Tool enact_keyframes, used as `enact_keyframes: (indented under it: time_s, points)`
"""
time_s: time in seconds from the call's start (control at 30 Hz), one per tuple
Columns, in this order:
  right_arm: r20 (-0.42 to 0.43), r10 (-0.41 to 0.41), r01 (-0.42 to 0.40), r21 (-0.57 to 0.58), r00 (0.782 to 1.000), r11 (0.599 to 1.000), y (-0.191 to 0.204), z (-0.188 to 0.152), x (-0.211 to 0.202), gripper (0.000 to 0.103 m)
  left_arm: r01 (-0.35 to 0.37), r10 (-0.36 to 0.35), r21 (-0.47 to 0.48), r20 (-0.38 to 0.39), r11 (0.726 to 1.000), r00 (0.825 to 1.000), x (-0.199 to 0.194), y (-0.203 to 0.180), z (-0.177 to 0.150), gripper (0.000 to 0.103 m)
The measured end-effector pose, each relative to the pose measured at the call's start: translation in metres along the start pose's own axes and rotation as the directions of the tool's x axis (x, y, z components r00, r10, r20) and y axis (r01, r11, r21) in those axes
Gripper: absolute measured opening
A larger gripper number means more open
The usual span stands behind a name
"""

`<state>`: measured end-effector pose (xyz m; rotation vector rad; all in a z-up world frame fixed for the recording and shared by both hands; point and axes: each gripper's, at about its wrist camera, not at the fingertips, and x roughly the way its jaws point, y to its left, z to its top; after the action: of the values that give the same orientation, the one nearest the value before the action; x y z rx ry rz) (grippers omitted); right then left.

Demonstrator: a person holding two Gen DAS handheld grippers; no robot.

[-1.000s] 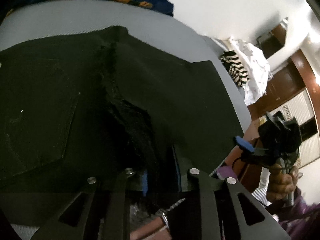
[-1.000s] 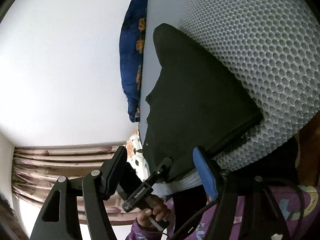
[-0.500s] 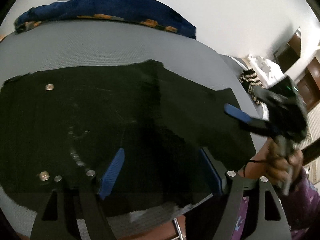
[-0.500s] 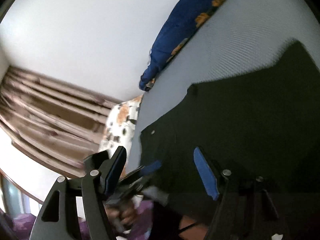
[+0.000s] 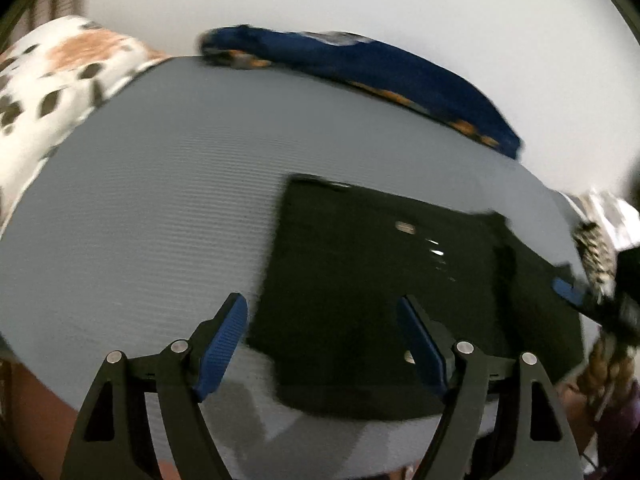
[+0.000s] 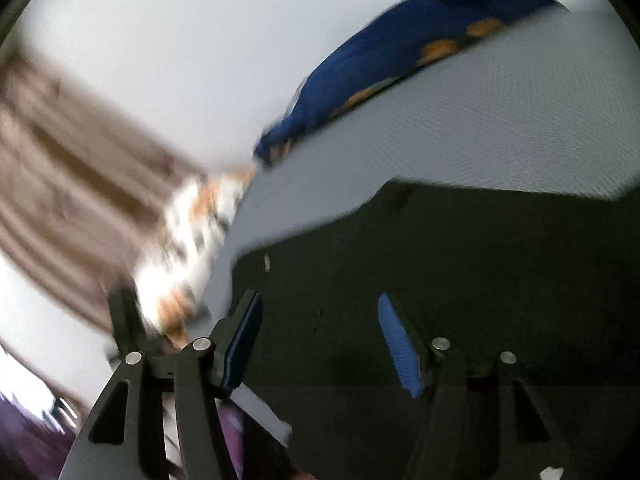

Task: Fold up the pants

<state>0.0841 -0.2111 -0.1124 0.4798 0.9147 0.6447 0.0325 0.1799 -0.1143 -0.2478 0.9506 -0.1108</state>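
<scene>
Left wrist: pants (image 5: 384, 280) (folded) run left-right.

Right gripper poised over black pants on a grey surface

The right gripper (image 6: 320, 340) hung with its 2 blue-padded fingers (image 6: 398, 346) spread wide and nothing between them, above the black pants (image 6: 460, 264) lying flat on the grey textured surface (image 6: 500, 120). A blue cloth with orange spots (image 6: 400, 56) lay along the surface's far edge, a white-and-orange patterned fabric (image 6: 196, 224) beside it, and blurred brown curtains (image 6: 72, 168) at left.
</scene>
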Motion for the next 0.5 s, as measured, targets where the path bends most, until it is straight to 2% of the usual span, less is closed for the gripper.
enact_keyframes:
  time_s: [0.03, 0.1, 0.13, 0.17, 0.3, 0.33, 0.4, 0.43, 0.5]
  points:
    - [-0.029, -0.078, 0.075, -0.090, 0.997, 0.993, 0.014, 0.001, 0.016, 0.059, -0.015, 0.015, -0.017, 0.007, 1.000, 1.000, 0.001, 0.008, 0.001, 0.078]
    - [-0.086, -0.182, 0.164, -0.181, 0.980, 0.970, 0.019, 0.004, 0.048, 0.052, -0.025, 0.025, -0.057, 0.000, 0.998, 1.000, 0.005, 0.023, 0.002, 0.078]
    - [-0.099, -0.261, 0.238, -0.203, 0.960, 0.950, 0.015, 0.005, 0.061, 0.044, -0.024, 0.024, -0.074, -0.011, 0.997, 1.000, 0.007, 0.029, 0.002, 0.078]
    - [-0.099, -0.308, 0.285, -0.197, 0.946, 0.938, 0.008, 0.008, 0.068, 0.037, -0.025, 0.024, -0.084, -0.021, 0.996, 0.999, 0.009, 0.033, 0.002, 0.078]
    - [-0.020, -0.262, 0.261, -0.028, 0.965, 0.965, -0.011, 0.022, 0.048, 0.041, -0.013, 0.009, -0.067, -0.056, 0.998, 0.998, 0.016, 0.042, 0.002, 0.078]
    - [0.030, -0.247, 0.248, -0.009, 0.968, 0.969, -0.006, 0.022, 0.035, 0.041, 0.013, -0.016, -0.052, -0.060, 0.999, 0.998, 0.018, 0.042, 0.003, 0.078]
    - [0.099, -0.202, 0.204, -0.016, 0.974, 0.979, 0.013, 0.020, 0.020, 0.042, 0.110, -0.111, -0.020, -0.063, 0.994, 0.992, 0.020, 0.043, 0.005, 0.078]
    - [0.100, -0.151, 0.155, -0.028, 0.983, 0.988, 0.025, 0.018, 0.015, 0.045, 0.165, -0.164, 0.001, -0.067, 0.986, 0.984, 0.023, 0.042, 0.006, 0.078]
    - [0.067, -0.069, 0.072, -0.045, 0.995, 0.996, 0.042, 0.015, 0.015, 0.054, 0.230, -0.225, 0.057, -0.080, 0.972, 0.971, 0.030, 0.041, 0.012, 0.080]
